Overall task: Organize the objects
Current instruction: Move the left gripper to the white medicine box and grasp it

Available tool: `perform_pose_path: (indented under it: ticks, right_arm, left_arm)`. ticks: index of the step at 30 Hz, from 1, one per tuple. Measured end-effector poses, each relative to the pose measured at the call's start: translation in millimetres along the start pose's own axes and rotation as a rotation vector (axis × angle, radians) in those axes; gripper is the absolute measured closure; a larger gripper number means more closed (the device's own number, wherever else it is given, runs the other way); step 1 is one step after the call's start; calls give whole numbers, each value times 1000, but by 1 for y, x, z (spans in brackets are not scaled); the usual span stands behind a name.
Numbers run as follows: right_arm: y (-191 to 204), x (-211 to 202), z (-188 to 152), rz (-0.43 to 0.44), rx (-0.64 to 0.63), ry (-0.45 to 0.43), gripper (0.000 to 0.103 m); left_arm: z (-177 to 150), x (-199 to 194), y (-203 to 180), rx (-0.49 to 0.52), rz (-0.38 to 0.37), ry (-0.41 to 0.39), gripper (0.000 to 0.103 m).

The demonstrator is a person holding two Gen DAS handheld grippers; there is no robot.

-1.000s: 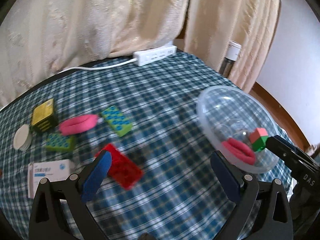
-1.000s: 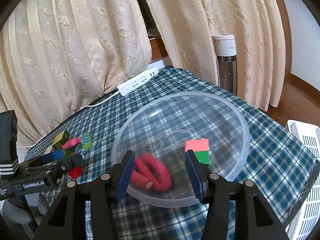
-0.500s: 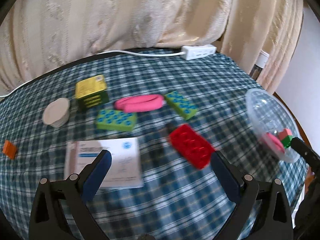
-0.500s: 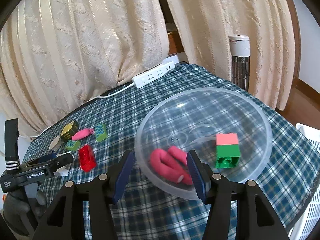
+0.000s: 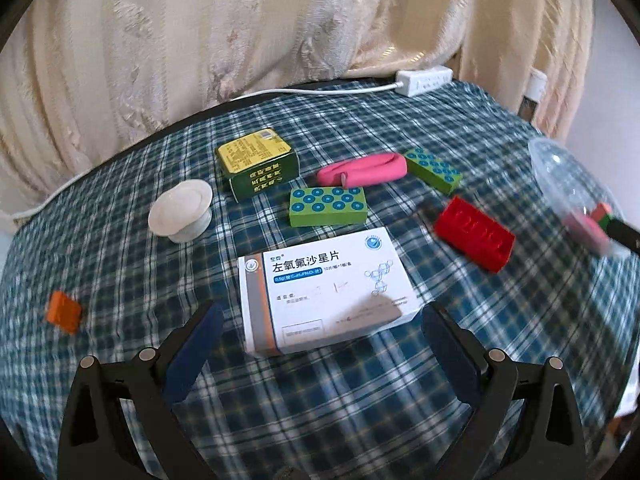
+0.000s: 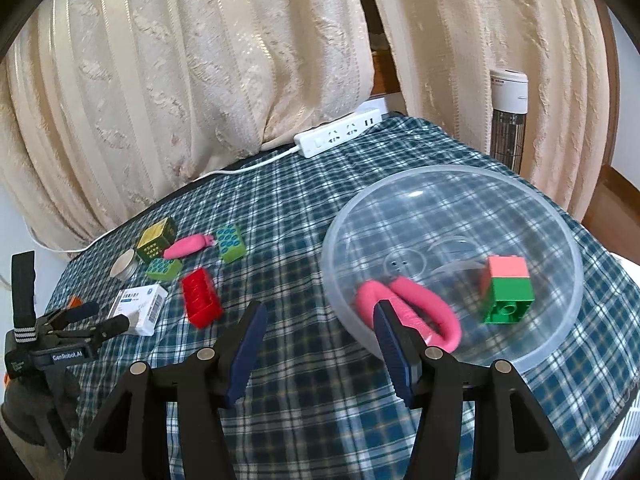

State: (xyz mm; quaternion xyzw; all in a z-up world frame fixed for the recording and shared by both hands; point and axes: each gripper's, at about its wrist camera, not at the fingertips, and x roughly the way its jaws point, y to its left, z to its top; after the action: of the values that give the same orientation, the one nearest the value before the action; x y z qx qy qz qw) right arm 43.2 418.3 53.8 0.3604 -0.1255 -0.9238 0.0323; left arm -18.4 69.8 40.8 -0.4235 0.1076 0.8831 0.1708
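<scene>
My left gripper (image 5: 320, 344) is open low over the checked tablecloth, with the near edge of a white medicine box (image 5: 324, 292) lying between its fingertips and untouched. Beyond the box lie a red brick (image 5: 474, 238), two green bricks (image 5: 328, 206) (image 5: 434, 170), a pink roll (image 5: 362, 172), a green-and-yellow box (image 5: 258, 162) and a white cap (image 5: 180, 210). My right gripper (image 6: 320, 340) is open and holds nothing, just left of the clear bowl (image 6: 440, 200). The bowl holds a pink loop (image 6: 424, 308) and a pink-and-green block (image 6: 508, 288). The left gripper (image 6: 104, 318) shows at the far left.
An orange piece (image 5: 64, 312) lies alone at the left of the cloth. A white power strip (image 6: 340, 138) with its cable sits at the back edge under the curtains. A heater (image 6: 508, 120) stands behind the table, and a white basket (image 6: 624, 440) sits below its right edge.
My left gripper swung left, away from the bowl, and now sits over the white medicine box. My right gripper shifted left, so the bowl lies to its right.
</scene>
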Motion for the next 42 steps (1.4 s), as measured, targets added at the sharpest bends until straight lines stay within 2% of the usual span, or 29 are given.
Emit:
perform_pose_path:
  ticks: [9,15,20,23,27,33,42]
  right_arm:
    - [11,6,-1,-5,-3,22,44]
    - [18,7,-1,-4,-13,25,44]
    - [22,11,-1,-1,-13,34,44]
    - [23,14,-1,1,-13,41,44]
    - [25,17,-3,7,-10,50,44]
    - [26,20,-3,9,-5,58,44]
    - [30,22,-4,17,-10,62,44]
  left_arm:
    - [2,9,-3,152,-12,-16,3]
    - [18,26,13,110,-55,-9,3]
    - [29,36,16,132,-72,-18,3]
    - [33,41,18,136,-113,-6,3]
    - [36,49,25,97,-207,34,3]
    - [31,48,28,71,-265,63,3]
    - [0,24,7,147,-292,106,3]
